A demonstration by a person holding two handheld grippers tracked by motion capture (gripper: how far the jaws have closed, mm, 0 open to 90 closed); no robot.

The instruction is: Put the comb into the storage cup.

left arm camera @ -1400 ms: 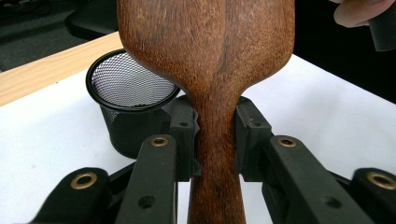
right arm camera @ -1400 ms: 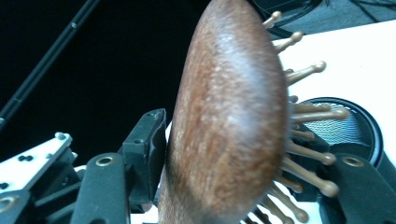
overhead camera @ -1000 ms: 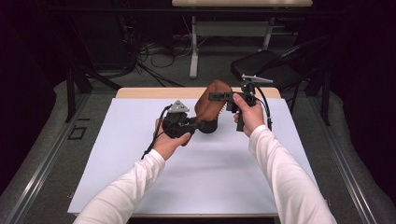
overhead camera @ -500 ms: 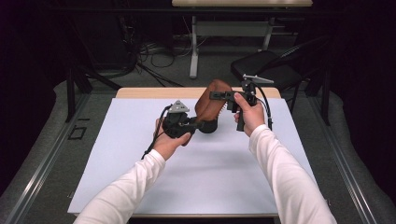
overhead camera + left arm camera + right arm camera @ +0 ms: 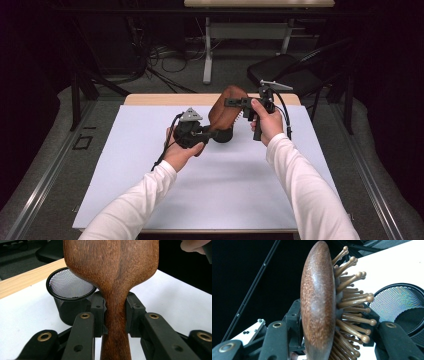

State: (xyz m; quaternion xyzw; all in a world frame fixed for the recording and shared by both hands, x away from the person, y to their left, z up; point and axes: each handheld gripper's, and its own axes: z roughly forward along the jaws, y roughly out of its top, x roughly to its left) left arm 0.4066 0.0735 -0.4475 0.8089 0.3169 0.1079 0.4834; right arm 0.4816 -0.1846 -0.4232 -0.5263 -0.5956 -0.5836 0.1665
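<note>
Jaws of our right gripper [image 5: 239, 103] have just closed onto the wooden hairbrush [image 5: 223, 112] head, so with our left gripper [image 5: 212, 134] clamped on its handle we hold it two-handed above the mesh cup [image 5: 70, 293].

Wooden hairbrush [image 5: 226, 111]: dark brown, grained, oval paddle head narrowing to a slim handle; pale wooden pins with rounded tips on one face. Held in the air above the white desk [image 5: 150, 190], tilted, head uppermost, handle lower. Smooth back faces the person; pins face away.
</note>
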